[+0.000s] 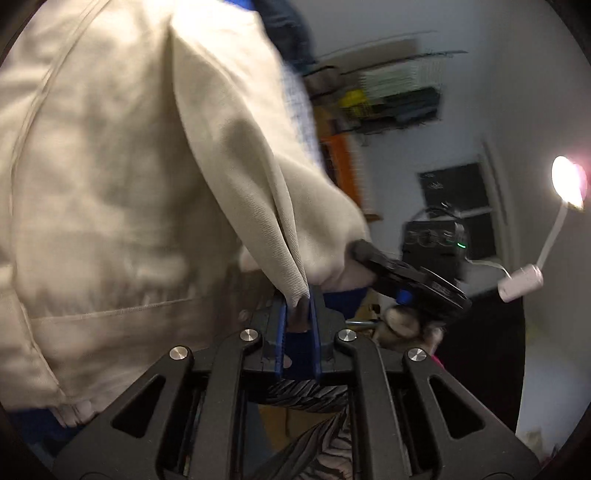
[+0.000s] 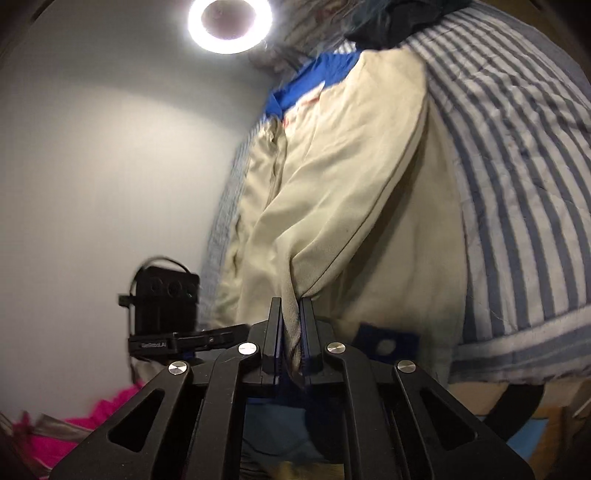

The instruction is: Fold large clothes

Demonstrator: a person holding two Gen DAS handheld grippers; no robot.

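Left tool (image 1: 297, 306) clamped on a corner of the beige garment (image 1: 122, 177), blue pads pinching a point of cloth at lower centre of the left view. Right tool (image 2: 290, 314) likewise clamped, a gathered fold of the same garment squeezed between its pads at lower centre of the right view. From each tool, cloth running up and away: in the left view spreading over the whole left half of the frame, in the right view rising through the centre toward the upper middle. Long axis of the garment apparently along that upward run, so probably held by one end with the rest ahead on a striped bed cover (image 2: 517, 184), though exact lie hard to tell in the blur. In the left view, the other tool just right of the pinched corner, near but not touching, so both grips close together on one edge; neither hand clearly nearer the far end. Next move likely a lift and carry of this edge over the rest. Around: blue cloth (image 2: 306, 81) beyond the garment's far end, pink fabric (image 2: 55, 439) at lower left, a ring light (image 2: 229, 26) at top, a lamp (image 1: 569, 184) at right. Possible snag: the blue cloth under the far end dragging along.
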